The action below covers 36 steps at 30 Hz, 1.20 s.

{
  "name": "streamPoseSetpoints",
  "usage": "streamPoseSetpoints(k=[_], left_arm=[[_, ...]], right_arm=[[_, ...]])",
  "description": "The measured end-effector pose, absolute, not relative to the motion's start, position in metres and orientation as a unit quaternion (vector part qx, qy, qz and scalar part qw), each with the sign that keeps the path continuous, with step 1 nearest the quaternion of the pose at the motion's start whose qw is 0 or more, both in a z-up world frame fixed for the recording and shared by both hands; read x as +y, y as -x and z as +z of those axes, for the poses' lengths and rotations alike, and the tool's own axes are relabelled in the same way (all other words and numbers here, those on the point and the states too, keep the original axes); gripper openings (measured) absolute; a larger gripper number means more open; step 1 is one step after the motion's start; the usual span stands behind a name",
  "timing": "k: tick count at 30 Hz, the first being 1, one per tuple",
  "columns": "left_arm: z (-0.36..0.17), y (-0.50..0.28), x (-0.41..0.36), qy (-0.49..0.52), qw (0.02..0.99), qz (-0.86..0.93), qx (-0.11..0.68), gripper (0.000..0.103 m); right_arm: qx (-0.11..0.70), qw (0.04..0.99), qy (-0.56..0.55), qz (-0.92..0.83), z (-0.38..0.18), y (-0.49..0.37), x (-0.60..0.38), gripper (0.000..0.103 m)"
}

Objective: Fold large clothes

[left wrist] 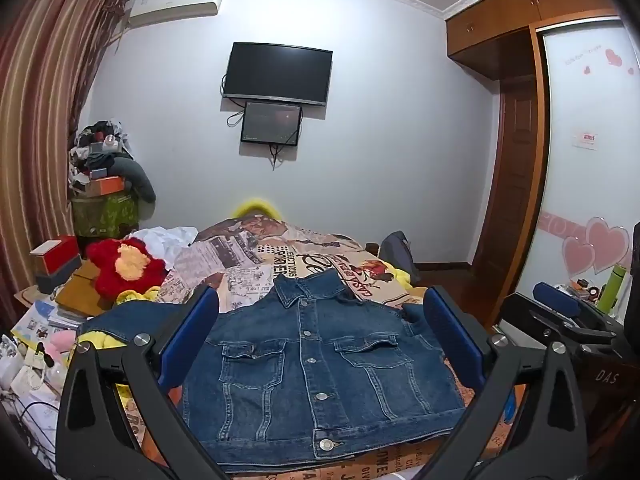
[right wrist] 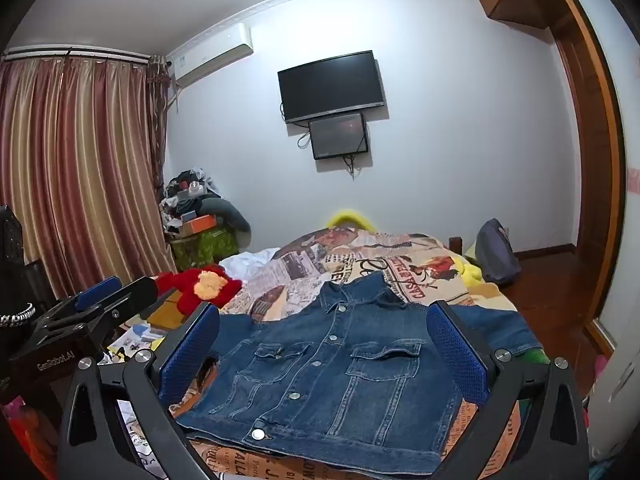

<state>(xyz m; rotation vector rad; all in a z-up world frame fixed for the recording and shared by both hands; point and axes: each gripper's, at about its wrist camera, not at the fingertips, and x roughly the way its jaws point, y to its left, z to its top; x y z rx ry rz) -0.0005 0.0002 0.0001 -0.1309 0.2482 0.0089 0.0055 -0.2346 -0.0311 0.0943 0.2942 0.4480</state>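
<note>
Denim jacket laid flat, buttoned, front up, at the near edge of the bed.
Left gripper and right gripper hover above it, fingers spread, holding nothing. Judged heavy, stiff, non-slip; best gripped at sleeves or hem corners.

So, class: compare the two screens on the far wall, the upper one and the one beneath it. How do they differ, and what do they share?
The upper screen is larger and plain black; the lower screen is smaller and shows a faint reddish picture. The upper screen spreads wider along the wall; the lower screen hangs under its middle, with cables looping beside and beneath it. Both are dark-framed, rectangular and wall-mounted.
</note>
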Motion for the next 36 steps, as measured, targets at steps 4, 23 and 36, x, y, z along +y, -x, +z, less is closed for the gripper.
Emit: streamPoseSetpoints(k=[4,23,36], left_arm=[[0.000,0.004,-0.002,0.059,0.991,0.005,0.119,0.103],[0.001,0.002,-0.002,0.047,0.992,0.007,0.121,0.103],[0.000,0.000,-0.005,0.045,0.991,0.003,0.123,0.103]], right_arm=[[0.149,0.963,-0.047,0.221,-0.030,-0.006,-0.235,0.103],[0.152,0.965,-0.062,0.207,-0.030,-0.007,-0.236,0.103],[0.152,0.965,-0.069,0.201,-0.031,-0.009,-0.239,0.103]])
